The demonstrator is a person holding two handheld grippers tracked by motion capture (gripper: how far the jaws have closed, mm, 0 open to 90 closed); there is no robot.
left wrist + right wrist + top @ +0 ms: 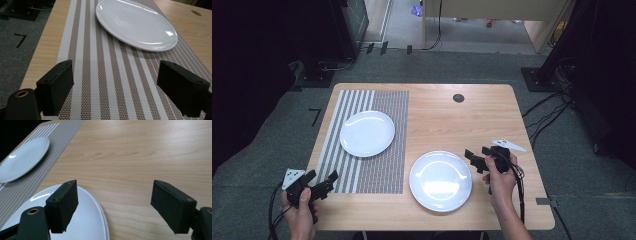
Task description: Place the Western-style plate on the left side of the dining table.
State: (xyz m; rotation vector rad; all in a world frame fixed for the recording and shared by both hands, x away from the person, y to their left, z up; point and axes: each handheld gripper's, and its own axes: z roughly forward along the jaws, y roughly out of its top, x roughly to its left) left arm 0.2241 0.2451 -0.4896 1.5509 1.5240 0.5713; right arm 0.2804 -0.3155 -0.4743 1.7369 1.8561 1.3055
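Two white plates lie on the wooden table [442, 115]. One plate [367, 133] [136, 23] [21, 157] rests on a striped placemat [372, 165] [110, 77] at the left. The other plate [440, 180] [85, 225] lies on bare wood near the front. My left gripper [323, 181] [116, 87] hovers open over the placemat's front left corner, nothing between its jaws. Just right of the front plate's rim my right gripper [476, 156] [115, 205] stands open, its left jaw above the plate's edge.
A round dark grommet [458, 98] [196, 12] sits near the table's far edge. Grey carpet surrounds the table, with cables and black stands at the back left and right. A tape mark [19, 39] lies on the floor left of the table.
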